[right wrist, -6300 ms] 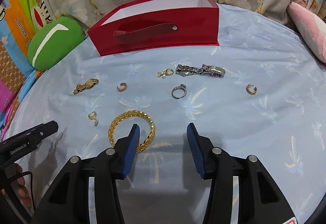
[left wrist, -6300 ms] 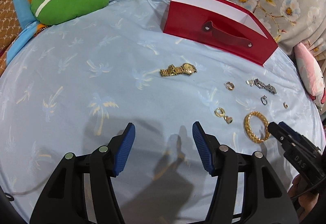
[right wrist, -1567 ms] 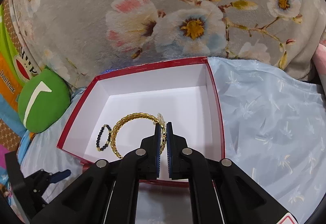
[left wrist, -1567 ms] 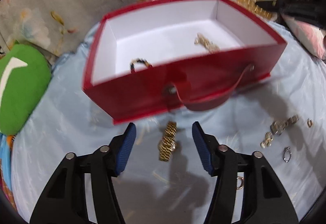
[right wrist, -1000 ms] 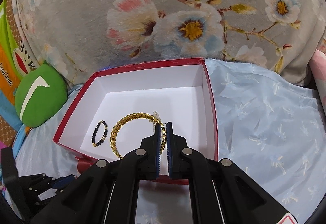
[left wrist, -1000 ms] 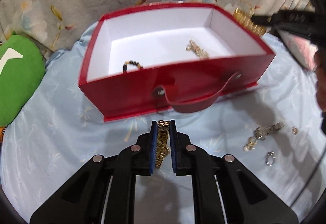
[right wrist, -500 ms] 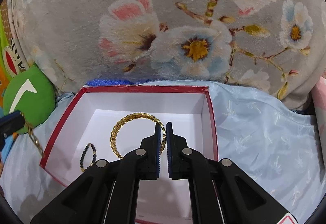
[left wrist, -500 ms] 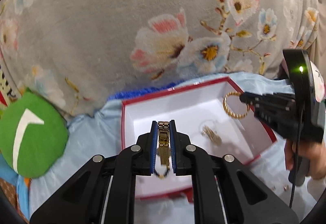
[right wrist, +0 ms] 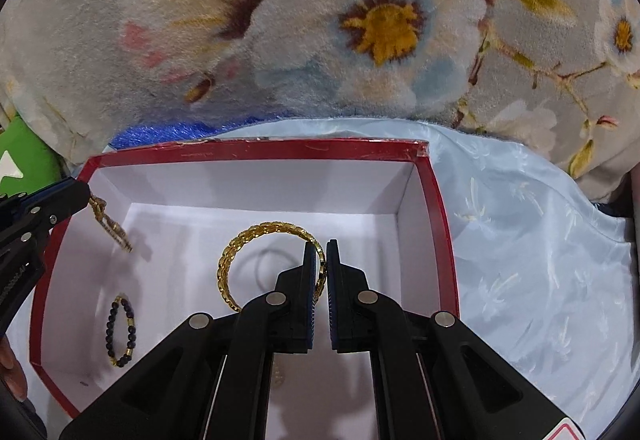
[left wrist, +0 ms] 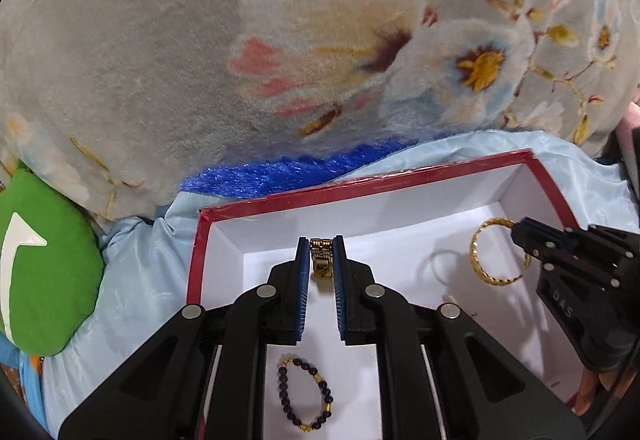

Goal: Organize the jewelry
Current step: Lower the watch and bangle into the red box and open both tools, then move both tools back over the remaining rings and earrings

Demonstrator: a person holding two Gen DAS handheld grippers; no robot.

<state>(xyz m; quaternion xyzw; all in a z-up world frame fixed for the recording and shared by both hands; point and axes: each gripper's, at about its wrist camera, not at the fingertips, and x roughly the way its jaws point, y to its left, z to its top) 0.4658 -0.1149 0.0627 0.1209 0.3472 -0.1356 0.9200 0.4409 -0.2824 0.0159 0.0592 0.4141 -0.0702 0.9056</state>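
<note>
A red box (left wrist: pixel 360 190) (right wrist: pixel 256 150) with a white inside lies on the blue cloth. My left gripper (left wrist: pixel 321 244) is shut on a gold watch (left wrist: pixel 321 260) and holds it above the box's left part; the watch hangs at the left in the right wrist view (right wrist: pixel 110 226). My right gripper (right wrist: pixel 320 252) is shut on a gold chain bangle (right wrist: pixel 256 236) and holds it over the box; the bangle shows at the right in the left wrist view (left wrist: pixel 486 260). A dark beaded bracelet (left wrist: pixel 306 394) (right wrist: pixel 120 330) lies on the box floor.
A floral grey blanket (left wrist: pixel 280 40) (right wrist: pixel 320 20) rises behind the box. A green cushion (left wrist: pixel 44 272) lies to the left. Light blue cloth (right wrist: pixel 540 260) spreads to the right of the box.
Both grippers have moved forward and lower over the box, so it fills more of each view. The watch and the bangle stay held.
</note>
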